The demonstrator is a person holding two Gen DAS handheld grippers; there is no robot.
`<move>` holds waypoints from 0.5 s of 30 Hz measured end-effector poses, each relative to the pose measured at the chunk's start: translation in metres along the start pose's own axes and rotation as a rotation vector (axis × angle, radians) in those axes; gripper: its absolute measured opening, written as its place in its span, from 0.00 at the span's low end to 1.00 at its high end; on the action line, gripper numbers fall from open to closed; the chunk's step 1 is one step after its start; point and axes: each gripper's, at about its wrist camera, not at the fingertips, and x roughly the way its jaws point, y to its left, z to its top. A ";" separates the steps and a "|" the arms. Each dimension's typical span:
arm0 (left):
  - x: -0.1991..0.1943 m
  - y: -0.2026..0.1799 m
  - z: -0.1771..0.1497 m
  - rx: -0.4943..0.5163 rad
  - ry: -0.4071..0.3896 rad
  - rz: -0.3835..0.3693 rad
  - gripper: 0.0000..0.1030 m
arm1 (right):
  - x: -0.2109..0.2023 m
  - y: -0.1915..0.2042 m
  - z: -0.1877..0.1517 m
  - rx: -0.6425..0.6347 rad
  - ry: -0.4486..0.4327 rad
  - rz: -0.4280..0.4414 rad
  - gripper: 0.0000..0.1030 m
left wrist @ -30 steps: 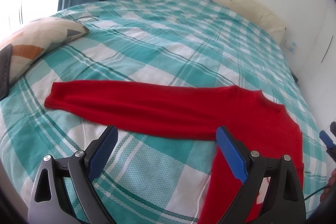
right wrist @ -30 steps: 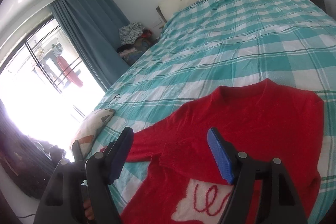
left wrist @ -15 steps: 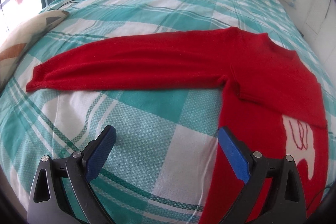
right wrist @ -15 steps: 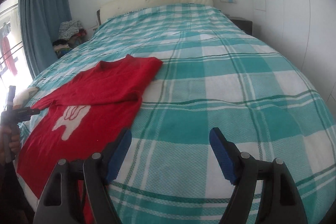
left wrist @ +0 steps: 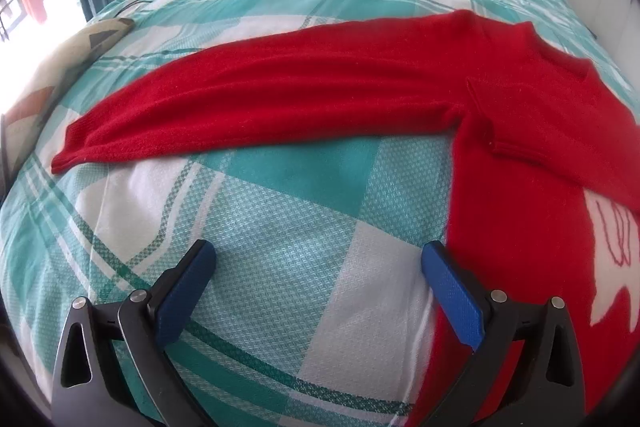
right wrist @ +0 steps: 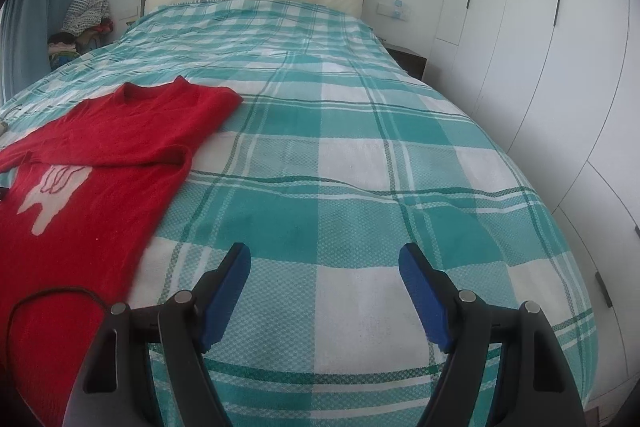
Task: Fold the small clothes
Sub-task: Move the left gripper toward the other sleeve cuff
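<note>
surface: bed (right wrist: 360, 155), teal-white plaid cover | on it: red sweater (left wrist: 520, 131) flat; patterned pillow (left wrist: 60, 67)

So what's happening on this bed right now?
A person is folding a red sweater on a teal plaid bedspread with a handheld gripper in each hand. One sleeve is already folded across the chest; the other sleeve lies stretched out flat. The left gripper hovers over the bedspread below that sleeve, jaws opening with nothing between them. The right gripper is open over bare bedspread beside the sweater. Neither holds anything.
</note>
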 end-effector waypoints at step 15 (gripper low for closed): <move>0.001 -0.004 -0.003 0.038 -0.012 -0.004 1.00 | 0.002 -0.021 -0.005 0.059 0.061 -0.169 0.74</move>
